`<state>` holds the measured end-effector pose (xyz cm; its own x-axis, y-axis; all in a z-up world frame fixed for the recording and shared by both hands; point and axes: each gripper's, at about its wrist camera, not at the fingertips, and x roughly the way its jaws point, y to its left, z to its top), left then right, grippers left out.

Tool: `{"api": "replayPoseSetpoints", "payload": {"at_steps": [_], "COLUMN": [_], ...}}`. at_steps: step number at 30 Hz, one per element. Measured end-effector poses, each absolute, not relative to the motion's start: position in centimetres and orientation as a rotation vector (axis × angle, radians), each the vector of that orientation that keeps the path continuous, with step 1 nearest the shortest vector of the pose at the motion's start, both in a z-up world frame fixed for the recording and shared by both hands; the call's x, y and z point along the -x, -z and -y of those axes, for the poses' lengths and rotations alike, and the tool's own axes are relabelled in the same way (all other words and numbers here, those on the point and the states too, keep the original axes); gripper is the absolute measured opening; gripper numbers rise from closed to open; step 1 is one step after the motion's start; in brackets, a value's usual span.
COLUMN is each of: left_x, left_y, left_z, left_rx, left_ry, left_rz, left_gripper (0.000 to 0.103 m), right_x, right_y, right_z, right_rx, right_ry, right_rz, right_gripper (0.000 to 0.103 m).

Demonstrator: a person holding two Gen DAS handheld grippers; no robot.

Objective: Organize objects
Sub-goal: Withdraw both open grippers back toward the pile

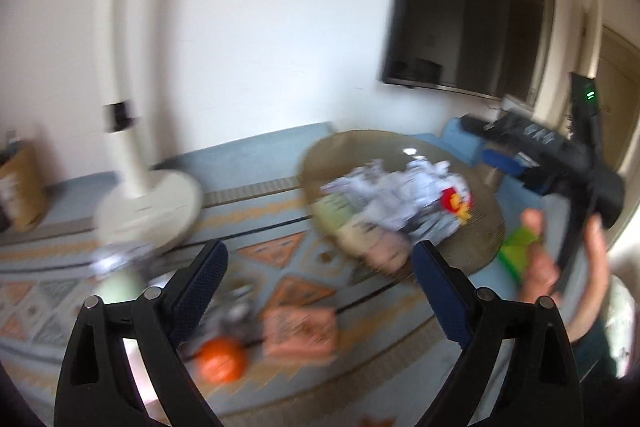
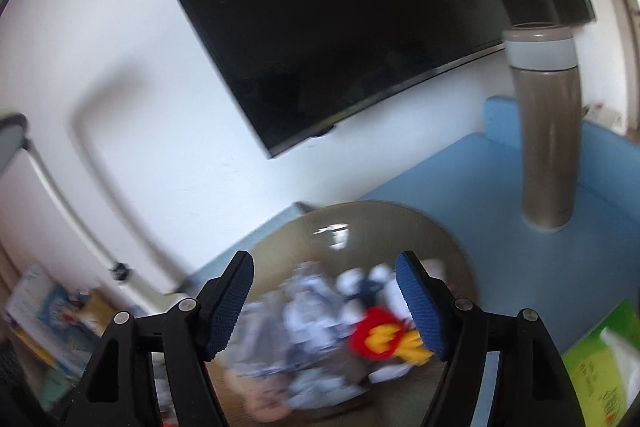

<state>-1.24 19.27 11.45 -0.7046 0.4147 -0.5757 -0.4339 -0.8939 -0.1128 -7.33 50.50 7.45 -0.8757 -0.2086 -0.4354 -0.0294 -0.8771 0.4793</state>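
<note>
Basket [image 2: 448, 227]: round, woven, on the blue mat [image 2: 500, 187]; holds crumpled white wrappers [image 1: 400, 187] and a red-yellow packet [image 2: 376, 339] — print too blurred to read.
Left gripper [image 1: 320, 267]: jaws wide apart, empty, short of the basket.
Right gripper [image 2: 324, 299]: jaws parted over the basket, gripping nothing.
Flask [image 2: 546, 131]: upright beyond the basket.
Orange ball [image 1: 222, 359]: on the rug — well short of the basket.

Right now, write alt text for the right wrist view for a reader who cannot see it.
Open, empty tongs hover over a round woven basket heaped with blurred crumpled white items and a red-and-yellow piece. A tall brown flask stands upright on a blue surface to the right, beneath a dark wall-mounted screen.
</note>
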Motion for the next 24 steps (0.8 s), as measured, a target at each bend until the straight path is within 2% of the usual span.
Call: {"api": "replayPoseSetpoints", "payload": {"at_steps": [5,7,12,18,24], "left_x": [-1.8,-2.8,-3.6,-3.6,-4.0], "left_y": [-11.1,-10.3,-6.1,-3.3,-3.4], "left_z": [-11.6,-9.0,-3.0,-1.0,-1.1], "left_rx": [0.88,0.898,1.083,1.197,1.145], "left_ry": [-2.702,-2.793,-2.931,-2.93,-2.911], "left_rz": [0.089,0.112,0.205,0.301,0.296], "left_gripper": [0.102,0.102,0.102,0.102,0.102], "right_x": [3.4,1.2,-2.3,-4.0,-4.6], "right_y": [-9.1,-9.0,-5.7,-0.1,1.0], "right_z": [-46.3,-44.2,-38.8,-33.4,-30.5], "right_rx": [-0.773,-0.792,-0.864,-0.957,-0.937], "right_ry": [2.747,2.719,2.685,2.659,2.736], "right_rz": [0.633,0.562,0.409,0.175,-0.072], "right_gripper": [0.076,0.087,0.099,0.099,0.101]}}
